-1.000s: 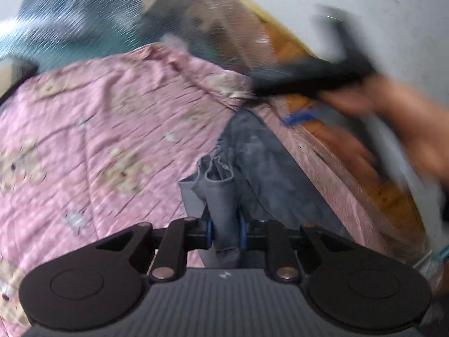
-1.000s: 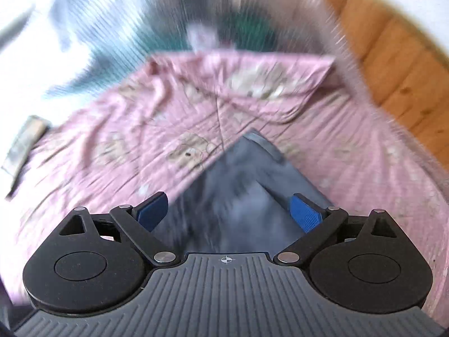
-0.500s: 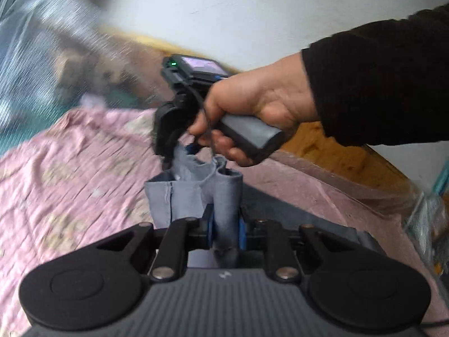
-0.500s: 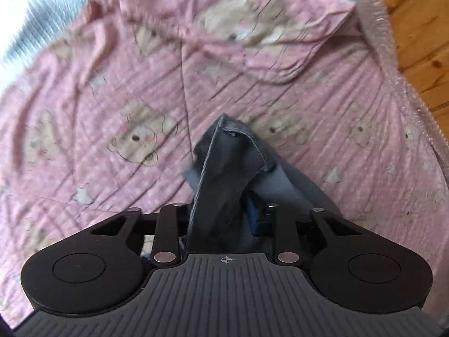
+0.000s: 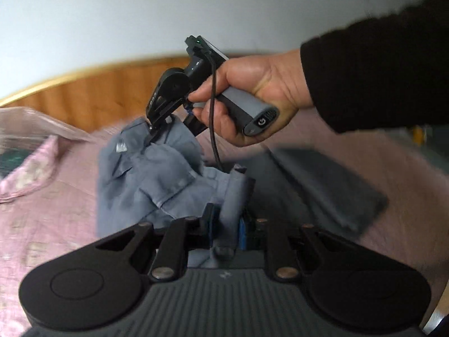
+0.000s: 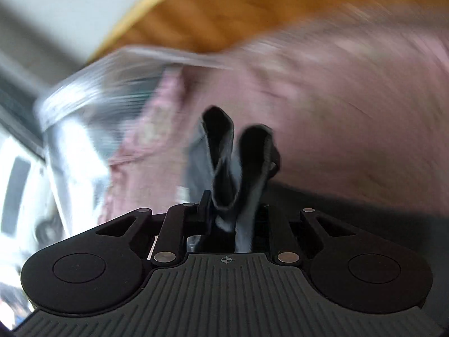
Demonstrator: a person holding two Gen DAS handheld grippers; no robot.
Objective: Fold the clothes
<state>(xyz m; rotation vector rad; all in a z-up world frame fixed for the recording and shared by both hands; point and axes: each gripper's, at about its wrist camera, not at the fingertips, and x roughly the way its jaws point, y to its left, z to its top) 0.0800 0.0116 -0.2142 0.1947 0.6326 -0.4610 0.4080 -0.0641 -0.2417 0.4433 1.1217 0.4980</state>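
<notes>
Grey shirt [image 5: 157, 179] bunched above the pink bear-print bedsheet [image 5: 42, 224], pinched at two spots. Left hand-held gripper [image 5: 228, 226] clamped on a rolled fold of the fabric, blue pads tight against it. Right hand-held gripper [image 6: 234, 213] clenched on another bunched fold; in the left wrist view it bites the shirt near the collar, held by a hand [image 5: 252, 95] in a black sleeve [image 5: 378, 70]. Darker folded garment [image 5: 331, 185] lies flat on the bed to the right. Wooden headboard [image 5: 92, 95] behind. Right wrist view heavily motion-blurred.
</notes>
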